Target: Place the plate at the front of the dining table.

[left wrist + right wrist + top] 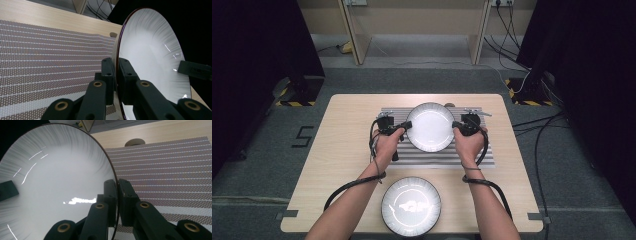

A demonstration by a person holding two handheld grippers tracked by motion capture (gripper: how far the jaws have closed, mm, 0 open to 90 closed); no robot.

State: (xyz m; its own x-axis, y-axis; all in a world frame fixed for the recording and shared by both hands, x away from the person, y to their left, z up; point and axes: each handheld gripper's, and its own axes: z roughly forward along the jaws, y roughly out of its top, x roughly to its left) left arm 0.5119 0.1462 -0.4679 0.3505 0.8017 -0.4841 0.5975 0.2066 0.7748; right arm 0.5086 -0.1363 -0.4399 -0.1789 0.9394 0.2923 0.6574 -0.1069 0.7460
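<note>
Two claws pinch one white plate (430, 127) from opposite sides. The left claw (406, 125) is closed on the plate's left rim; in the left gripper view the left claw (116, 72) has its two black jaws nearly together, with only the thin dark-edged rim of the plate (150, 62) between the pads. The right claw (456, 126) is closed the same way on the right rim, and in the right gripper view the right claw (117, 195) clamps the edge of the plate (57, 182) with one jaw on the bowl side and one on the underside.

The plate spans the gap between the two claws, held over a striped grey mat (477, 152) that lies under and behind both of them; whether it is lifted off the mat or touching it cannot be told from above. In each gripper view the other claw's tip shows as a dark block at the far rim.

Both hands come in from the near edge of the tabletop (347, 145), forearms angled slightly inward, the left hand (388, 145) and right hand (469, 145) each wrapped around a handle, with the claws pointing toward each other. A second white plate (411, 206) sits on the tabletop nearer the person, between the forearms, well apart from both claws.
</note>
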